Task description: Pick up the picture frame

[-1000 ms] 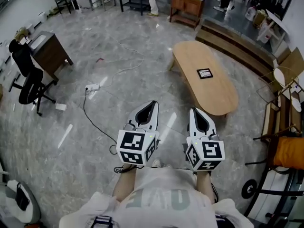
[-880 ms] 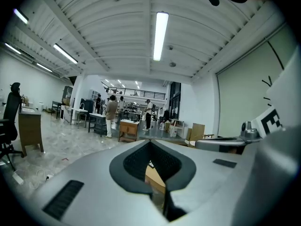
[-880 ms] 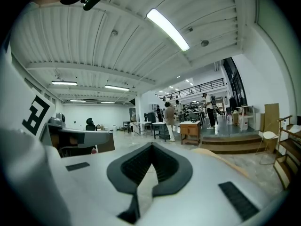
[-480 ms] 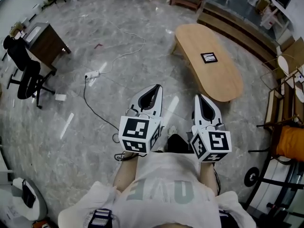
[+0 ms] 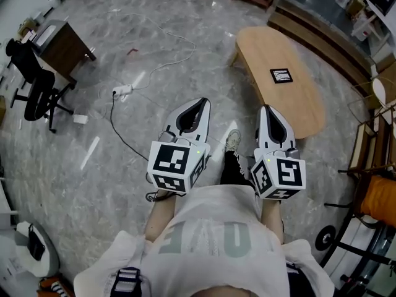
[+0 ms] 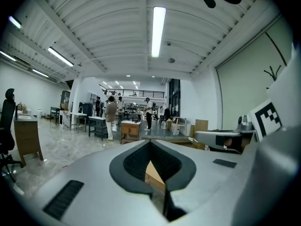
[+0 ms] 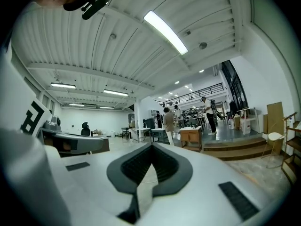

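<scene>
A: Frame, where?

B: Picture frame lies flat on the oval wooden table, toward the table's far half, black border, light middle.

A: Grippers?

B: Both short of the table's near end, well apart from the frame. Right gripper is just beside the table's near-left edge. Left gripper is farther out from that edge, over the floor.

A: Jaws?

B: Left gripper view: left gripper's tips meet, closed, nothing btwn them. Right gripper view: same, pressed together and empty.

A: Anything else nr the table?

B: White power strip w/ cord on the floor, well left of the table. Black office chair farther left still.
</scene>
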The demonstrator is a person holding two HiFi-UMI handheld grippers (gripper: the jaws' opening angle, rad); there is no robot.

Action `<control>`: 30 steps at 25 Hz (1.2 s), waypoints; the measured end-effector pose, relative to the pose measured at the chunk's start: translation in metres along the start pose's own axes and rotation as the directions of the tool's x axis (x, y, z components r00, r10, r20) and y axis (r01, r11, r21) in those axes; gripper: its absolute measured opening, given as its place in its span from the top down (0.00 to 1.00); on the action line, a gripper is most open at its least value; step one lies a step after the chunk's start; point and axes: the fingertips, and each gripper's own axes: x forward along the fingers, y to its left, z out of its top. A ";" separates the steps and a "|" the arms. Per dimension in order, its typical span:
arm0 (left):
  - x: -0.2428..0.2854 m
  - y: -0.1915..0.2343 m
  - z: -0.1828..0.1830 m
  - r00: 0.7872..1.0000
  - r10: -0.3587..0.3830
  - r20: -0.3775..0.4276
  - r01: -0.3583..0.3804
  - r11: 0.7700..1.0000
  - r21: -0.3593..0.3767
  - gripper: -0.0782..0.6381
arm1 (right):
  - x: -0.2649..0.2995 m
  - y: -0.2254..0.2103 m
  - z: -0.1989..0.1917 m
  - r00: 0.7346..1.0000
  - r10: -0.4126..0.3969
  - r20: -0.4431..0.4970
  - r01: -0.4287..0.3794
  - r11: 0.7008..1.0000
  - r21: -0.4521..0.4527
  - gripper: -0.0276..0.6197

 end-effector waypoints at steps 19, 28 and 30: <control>0.329 0.105 0.079 0.992 0.123 0.002 -0.123 0.992 -0.003 0.88 | 0.302 -0.153 0.060 0.989 0.127 -0.080 -0.130 0.991 -0.040 0.95; 0.425 0.125 0.085 0.992 0.124 -0.040 -0.124 0.992 -0.001 0.88 | 0.395 -0.201 0.062 0.985 0.147 -0.092 -0.148 0.989 -0.010 0.95; 0.439 0.127 0.084 0.993 0.112 -0.045 -0.113 0.994 -0.002 0.88 | 0.408 -0.209 0.059 0.986 0.135 -0.097 -0.136 0.991 -0.008 0.95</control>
